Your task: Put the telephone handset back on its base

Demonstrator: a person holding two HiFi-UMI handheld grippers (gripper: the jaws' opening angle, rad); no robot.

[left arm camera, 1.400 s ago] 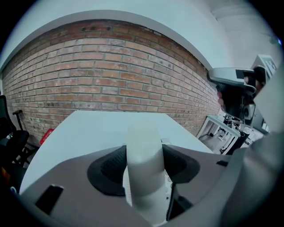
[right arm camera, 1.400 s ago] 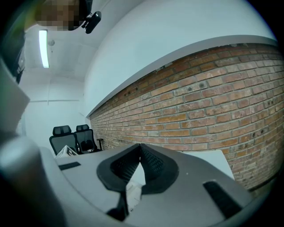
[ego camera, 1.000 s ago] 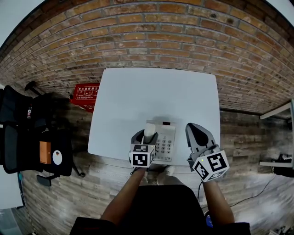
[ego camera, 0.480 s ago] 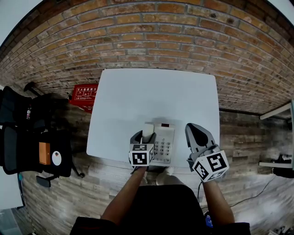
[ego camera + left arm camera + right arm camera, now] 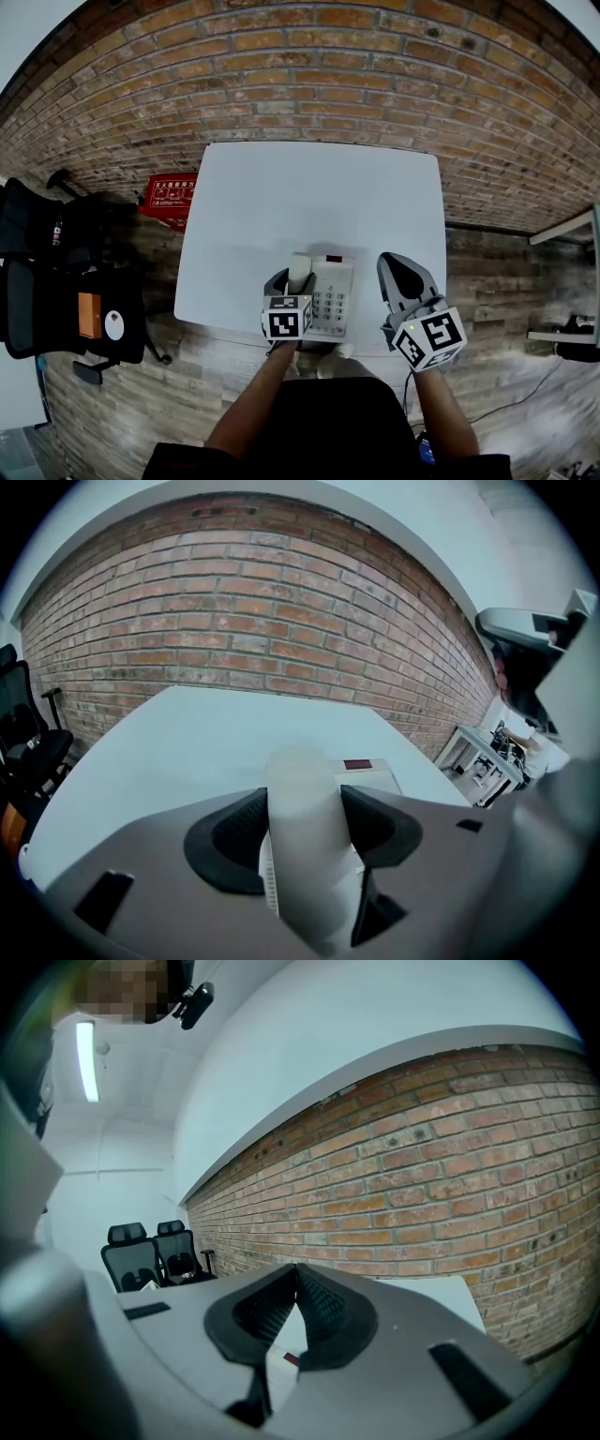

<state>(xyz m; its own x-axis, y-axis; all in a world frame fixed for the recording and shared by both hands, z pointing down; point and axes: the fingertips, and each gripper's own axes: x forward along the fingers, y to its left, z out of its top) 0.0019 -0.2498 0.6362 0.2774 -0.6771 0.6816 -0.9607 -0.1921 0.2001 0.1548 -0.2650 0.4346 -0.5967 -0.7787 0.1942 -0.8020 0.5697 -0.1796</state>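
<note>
The left gripper pinched the handset over the left side of the base, at the table's near edge. The right gripper was pressed together, empty. Letting go seemingly remained. The jaws hid whether the handset was seated in its cradle.

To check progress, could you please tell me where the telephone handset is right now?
In the head view, the handset is clamped in the left gripper, over the left side of the telephone base near the white table's front edge.

Handset smooth matt plastic; wall rough brick
</note>
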